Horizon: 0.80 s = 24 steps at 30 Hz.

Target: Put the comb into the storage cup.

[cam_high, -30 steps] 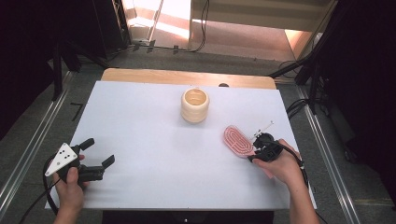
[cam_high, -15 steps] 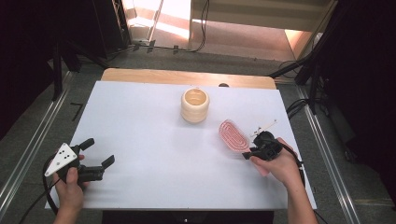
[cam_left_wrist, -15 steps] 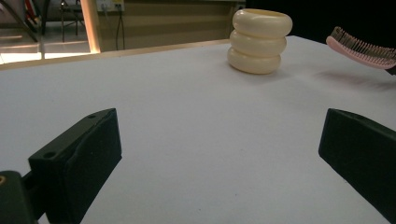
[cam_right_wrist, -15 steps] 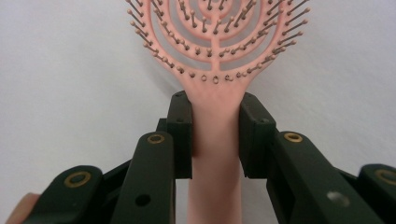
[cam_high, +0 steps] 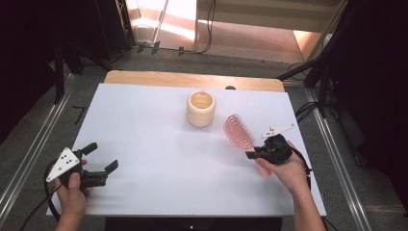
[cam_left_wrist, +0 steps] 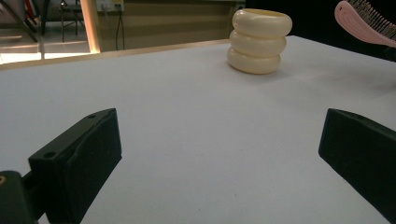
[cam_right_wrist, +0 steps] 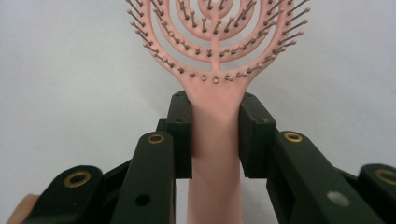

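Note:
A pink hairbrush [cam_high: 237,131] [cam_right_wrist: 215,51] with an open ringed head is lifted off the white table at the right. My right gripper [cam_high: 256,155] [cam_right_wrist: 215,135] is shut on its handle, both pads pressed against the sides. A cream ribbed cup [cam_high: 200,108] [cam_left_wrist: 259,40] made of stacked rings stands upright near the table's far middle, just left of the brush head. My left gripper [cam_high: 102,162] [cam_left_wrist: 219,149] rests at the near left of the table, jaws wide open with nothing between them. The brush's edge [cam_left_wrist: 366,21] shows at the top right of the left gripper view.
The white table [cam_high: 154,139] has a wooden strip [cam_high: 192,79] along its far edge. Metal rails [cam_high: 29,159] run down both sides on the floor. Cables [cam_high: 308,110] lie off the right edge.
My right gripper has carried the hairbrush a little to the left and away, toward the cream cup. The left gripper has stayed where it was.

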Tool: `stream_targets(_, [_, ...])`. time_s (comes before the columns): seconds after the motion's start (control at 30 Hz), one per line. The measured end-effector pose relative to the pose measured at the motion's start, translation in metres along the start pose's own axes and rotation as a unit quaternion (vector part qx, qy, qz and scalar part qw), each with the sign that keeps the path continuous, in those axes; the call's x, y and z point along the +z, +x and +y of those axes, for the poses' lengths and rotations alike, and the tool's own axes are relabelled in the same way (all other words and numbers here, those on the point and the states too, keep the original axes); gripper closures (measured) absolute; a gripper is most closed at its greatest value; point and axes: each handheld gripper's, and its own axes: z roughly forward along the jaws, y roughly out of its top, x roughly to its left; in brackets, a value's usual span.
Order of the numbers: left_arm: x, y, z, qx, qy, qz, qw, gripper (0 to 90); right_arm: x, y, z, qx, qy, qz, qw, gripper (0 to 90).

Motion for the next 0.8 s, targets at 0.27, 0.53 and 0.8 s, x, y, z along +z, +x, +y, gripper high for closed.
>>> stream_targets(0.27, [0.0, 0.0, 0.001, 0.003, -0.001, 0.002, 1.0, 0.0, -0.001, 0.006, 0.003, -0.007, -0.041, 0.0, 0.9991, 68.0])
stream_targets(0.53, [-0.001, -0.003, 0.005, 0.002, 0.0, 0.004, 1.0, 0.0, -0.001, 0.013, 0.005, -0.015, -0.087, -0.006, 0.9961, 68.0])
stream_targets(0.8, [0.008, -0.018, 0.019, 0.025, 0.005, 0.005, 0.9997, 0.0, -0.002, 0.021, 0.008, -0.03, -0.11, -0.01, 0.9934, 68.0])
